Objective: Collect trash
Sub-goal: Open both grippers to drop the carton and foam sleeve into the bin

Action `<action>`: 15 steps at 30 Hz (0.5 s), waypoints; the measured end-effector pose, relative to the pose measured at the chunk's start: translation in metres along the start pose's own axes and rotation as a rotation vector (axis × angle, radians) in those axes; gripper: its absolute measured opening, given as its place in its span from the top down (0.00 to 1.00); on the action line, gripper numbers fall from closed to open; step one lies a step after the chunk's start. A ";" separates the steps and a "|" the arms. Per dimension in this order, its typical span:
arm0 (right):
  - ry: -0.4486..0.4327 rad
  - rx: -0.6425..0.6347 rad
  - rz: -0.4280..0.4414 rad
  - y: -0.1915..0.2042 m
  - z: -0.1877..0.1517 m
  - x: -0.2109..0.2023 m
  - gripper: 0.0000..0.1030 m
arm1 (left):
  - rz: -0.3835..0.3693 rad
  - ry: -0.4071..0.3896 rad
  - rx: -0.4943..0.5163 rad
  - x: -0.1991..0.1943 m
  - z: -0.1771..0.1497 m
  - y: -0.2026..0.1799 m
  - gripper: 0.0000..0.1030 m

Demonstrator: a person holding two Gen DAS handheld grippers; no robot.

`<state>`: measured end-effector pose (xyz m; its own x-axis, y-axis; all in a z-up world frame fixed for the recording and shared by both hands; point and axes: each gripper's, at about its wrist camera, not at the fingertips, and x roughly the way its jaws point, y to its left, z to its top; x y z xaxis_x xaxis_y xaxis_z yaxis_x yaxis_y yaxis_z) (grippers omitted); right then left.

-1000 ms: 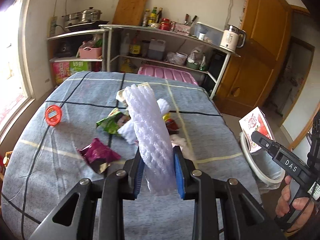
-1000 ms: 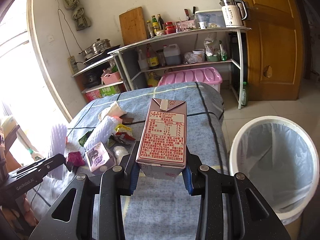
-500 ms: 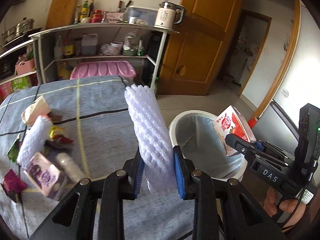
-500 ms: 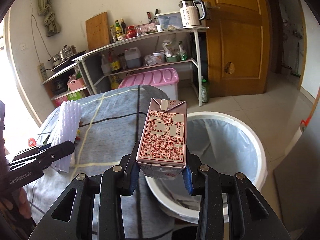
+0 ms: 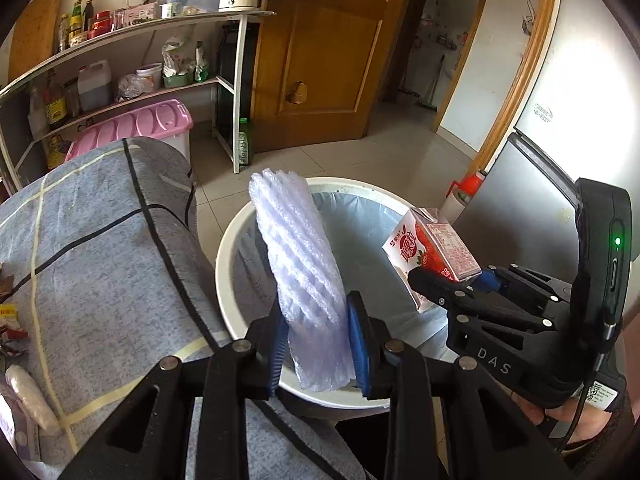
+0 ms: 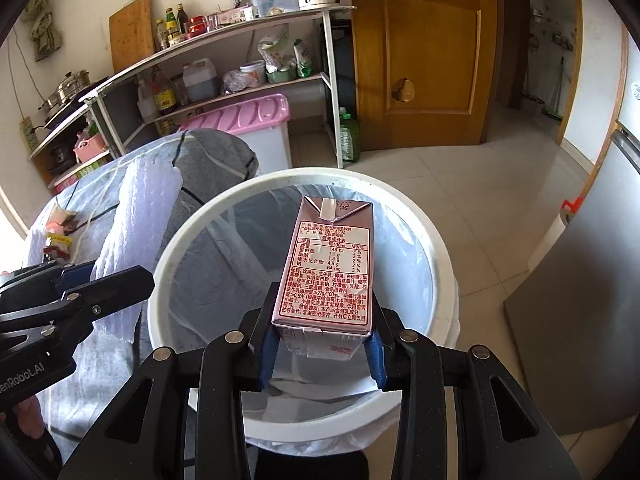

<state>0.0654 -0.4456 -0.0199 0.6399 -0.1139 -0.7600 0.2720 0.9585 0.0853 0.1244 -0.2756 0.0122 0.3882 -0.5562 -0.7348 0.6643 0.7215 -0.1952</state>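
Note:
My left gripper (image 5: 316,340) is shut on a white foam net sleeve (image 5: 298,260) and holds it upright over the near rim of the white trash bin (image 5: 224,252), which has a clear liner. My right gripper (image 6: 322,344) is shut on a pink milk carton (image 6: 330,268) and holds it above the bin's opening (image 6: 176,248). The carton (image 5: 432,252) and right gripper (image 5: 452,292) also show at the right of the left wrist view. The sleeve (image 6: 132,216) and left gripper (image 6: 100,280) show at the left of the right wrist view.
The table with a grey checked cloth (image 5: 100,248) lies left of the bin, with wrappers (image 5: 12,320) at its left edge. A pink storage box (image 6: 244,120) and a shelf rack (image 6: 224,48) stand behind. A wooden door (image 6: 416,52) and a grey fridge (image 5: 532,200) stand to the right.
Both grippers have swung right from the table to over the trash bin, each still holding its item. The bin now fills the middle of both views.

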 end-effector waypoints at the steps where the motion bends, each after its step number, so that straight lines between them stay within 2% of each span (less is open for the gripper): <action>1: 0.009 0.002 -0.008 -0.003 -0.001 0.003 0.64 | 0.004 0.011 -0.004 0.006 -0.001 -0.001 0.71; 5: 0.049 -0.001 -0.022 -0.009 0.001 0.017 0.63 | -0.005 0.045 -0.003 0.020 0.001 -0.004 0.68; 9: 0.053 0.001 -0.024 -0.014 0.001 0.021 0.61 | -0.006 0.056 0.000 0.025 -0.001 -0.005 0.48; 12: 0.051 -0.002 -0.030 -0.014 0.000 0.019 0.51 | -0.013 0.054 -0.016 0.023 -0.002 -0.002 0.45; 15: 0.045 -0.001 -0.034 -0.009 0.000 0.018 0.51 | -0.010 0.049 -0.022 0.018 -0.003 0.002 0.44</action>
<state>0.0743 -0.4562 -0.0340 0.5972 -0.1349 -0.7907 0.2925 0.9545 0.0582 0.1304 -0.2829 -0.0030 0.3493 -0.5434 -0.7634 0.6538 0.7250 -0.2168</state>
